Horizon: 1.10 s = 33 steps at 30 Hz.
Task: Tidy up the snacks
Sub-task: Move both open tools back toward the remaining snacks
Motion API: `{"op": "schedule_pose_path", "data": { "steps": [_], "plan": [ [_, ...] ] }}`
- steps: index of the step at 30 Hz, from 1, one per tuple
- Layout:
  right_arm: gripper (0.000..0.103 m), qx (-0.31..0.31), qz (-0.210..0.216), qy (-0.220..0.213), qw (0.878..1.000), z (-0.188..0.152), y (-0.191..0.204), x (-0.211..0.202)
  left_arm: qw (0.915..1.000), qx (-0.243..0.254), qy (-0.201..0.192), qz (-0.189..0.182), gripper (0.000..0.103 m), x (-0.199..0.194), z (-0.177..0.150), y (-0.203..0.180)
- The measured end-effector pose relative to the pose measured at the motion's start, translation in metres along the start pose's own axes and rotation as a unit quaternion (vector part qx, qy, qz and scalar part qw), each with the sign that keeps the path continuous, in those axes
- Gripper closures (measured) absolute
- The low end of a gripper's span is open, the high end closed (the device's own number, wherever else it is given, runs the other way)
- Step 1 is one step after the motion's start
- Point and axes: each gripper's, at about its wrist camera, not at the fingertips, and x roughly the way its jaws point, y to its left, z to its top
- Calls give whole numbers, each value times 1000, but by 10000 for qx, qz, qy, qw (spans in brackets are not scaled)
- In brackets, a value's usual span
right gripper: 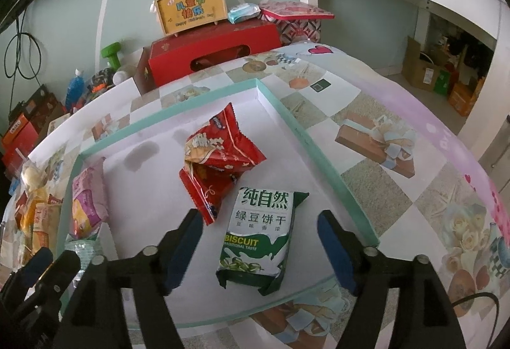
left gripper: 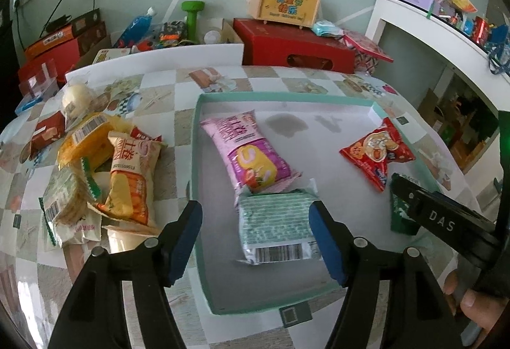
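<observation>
A shallow tray with a mint-green rim (left gripper: 195, 138) (right gripper: 287, 113) lies on the patterned table. In it are a pink snack pack (left gripper: 247, 151) (right gripper: 87, 202), a red snack pack (left gripper: 377, 149) (right gripper: 220, 157), a pale green striped pack (left gripper: 277, 221) and a green biscuit pack (right gripper: 258, 237). My left gripper (left gripper: 258, 240) is open, and the striped pack lies flat between its blue pads, untouched. My right gripper (right gripper: 259, 248) is open around the biscuit pack, which rests on the tray floor. The right gripper's body shows at the right of the left wrist view.
Several loose snack packs (left gripper: 127, 180) are piled on the table left of the tray. Behind the table stand a red box (left gripper: 293, 46) with a yellow handled case (left gripper: 283, 6) on it, and a white shelf (left gripper: 446, 39) at the right.
</observation>
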Motion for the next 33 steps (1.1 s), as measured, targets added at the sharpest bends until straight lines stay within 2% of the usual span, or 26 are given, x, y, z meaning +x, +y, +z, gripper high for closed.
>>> {"op": "schedule_pose_path", "data": {
  "steps": [2, 3, 5, 9, 15, 16, 22, 33],
  "plan": [
    [22, -31, -18, 21, 10000, 0, 1, 1, 10000, -79, 10, 9, 32, 0, 0, 4],
    [16, -52, -27, 38, 10000, -1, 2, 2, 9999, -132, 14, 19, 30, 1, 0, 7],
    [9, -96, -19, 51, 9999, -1, 4, 2, 9998, -210, 15, 45, 14, 1, 0, 12],
    [0, -175, -3, 29, 9998, -2, 7, 2, 9991, -401, -34, 137, 13, -1, -1, 21],
    [0, -252, 48, 57, 9997, -4, 10, 4, 9977, -502, -227, 408, 7, -3, 0, 30],
    [0, -261, 65, 65, 9996, -4, 10, 4, 9972, -509, -261, 475, 0, -4, 0, 32],
    [0, -352, 128, 56, 9993, -6, 15, 5, 9958, -527, -323, 680, 0, -4, -1, 37],
    [0, -575, 233, -247, 9978, -6, 23, -3, 9954, -511, -353, 736, 0, -5, -3, 42]
  ]
}}
